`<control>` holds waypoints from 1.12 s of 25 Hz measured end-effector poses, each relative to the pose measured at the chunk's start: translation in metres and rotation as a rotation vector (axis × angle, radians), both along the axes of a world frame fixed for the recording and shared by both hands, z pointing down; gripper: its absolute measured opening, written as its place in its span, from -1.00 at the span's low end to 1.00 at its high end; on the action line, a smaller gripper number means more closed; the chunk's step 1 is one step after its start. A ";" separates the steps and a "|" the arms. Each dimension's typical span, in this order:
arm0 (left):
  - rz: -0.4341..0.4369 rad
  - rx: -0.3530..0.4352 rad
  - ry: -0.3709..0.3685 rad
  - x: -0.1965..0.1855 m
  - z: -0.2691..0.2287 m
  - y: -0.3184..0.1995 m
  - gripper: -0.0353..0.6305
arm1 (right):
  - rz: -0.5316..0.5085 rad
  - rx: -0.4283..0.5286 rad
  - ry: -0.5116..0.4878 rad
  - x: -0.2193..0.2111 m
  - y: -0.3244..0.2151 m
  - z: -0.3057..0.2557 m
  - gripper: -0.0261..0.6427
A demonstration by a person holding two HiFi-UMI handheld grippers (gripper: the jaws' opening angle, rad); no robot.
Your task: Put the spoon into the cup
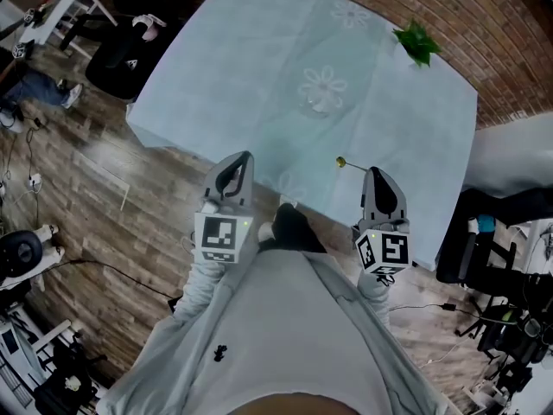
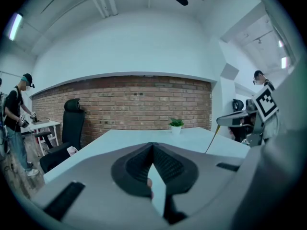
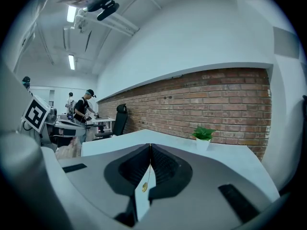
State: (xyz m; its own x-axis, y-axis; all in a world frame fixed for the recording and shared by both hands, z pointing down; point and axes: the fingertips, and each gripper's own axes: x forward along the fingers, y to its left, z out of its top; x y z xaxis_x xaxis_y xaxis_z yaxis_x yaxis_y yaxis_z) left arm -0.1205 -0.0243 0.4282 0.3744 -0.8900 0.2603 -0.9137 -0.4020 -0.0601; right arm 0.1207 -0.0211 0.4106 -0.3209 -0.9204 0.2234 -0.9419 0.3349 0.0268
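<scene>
A clear glass cup (image 1: 320, 102) stands on the light blue tablecloth (image 1: 242, 67), out near the middle of the table. My right gripper (image 1: 372, 173) is shut on the thin handle of a small golden spoon (image 1: 341, 162), whose round bowl sticks out to the left over the near part of the table. The right gripper view shows the spoon (image 3: 144, 186) pinched between the closed jaws (image 3: 150, 146). My left gripper (image 1: 247, 156) hovers at the table's near edge, shut with nothing in it (image 2: 153, 145). From the left gripper view the spoon (image 2: 212, 139) hangs off to the right.
A small potted plant (image 1: 417, 41) stands at the table's far right, by the brick wall (image 1: 484, 24). A black office chair (image 1: 121, 54) sits off the table's left side, and more chairs and cables (image 1: 497, 292) crowd the right. People stand at desks (image 3: 86, 111) further away.
</scene>
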 end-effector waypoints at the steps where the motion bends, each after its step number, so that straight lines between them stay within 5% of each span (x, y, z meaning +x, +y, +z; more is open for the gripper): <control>1: 0.000 0.004 0.001 0.003 -0.002 -0.011 -0.84 | -0.002 0.003 0.000 0.002 -0.011 -0.002 -0.87; 14: 0.013 0.052 -0.011 0.040 -0.030 -0.119 -0.84 | -0.040 0.062 -0.016 0.023 -0.122 -0.031 -0.87; 28: 0.106 0.047 -0.003 0.046 -0.035 -0.169 -0.84 | 0.008 0.063 0.009 0.020 -0.158 -0.045 -0.87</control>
State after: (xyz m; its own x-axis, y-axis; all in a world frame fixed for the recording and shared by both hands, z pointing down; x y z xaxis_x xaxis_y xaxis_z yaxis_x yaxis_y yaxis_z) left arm -0.0749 -0.1931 0.3927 0.4663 -0.8567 0.2205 -0.8659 -0.4930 -0.0843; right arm 0.1405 -0.1794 0.3658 -0.3116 -0.9352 0.1682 -0.9441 0.3247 0.0562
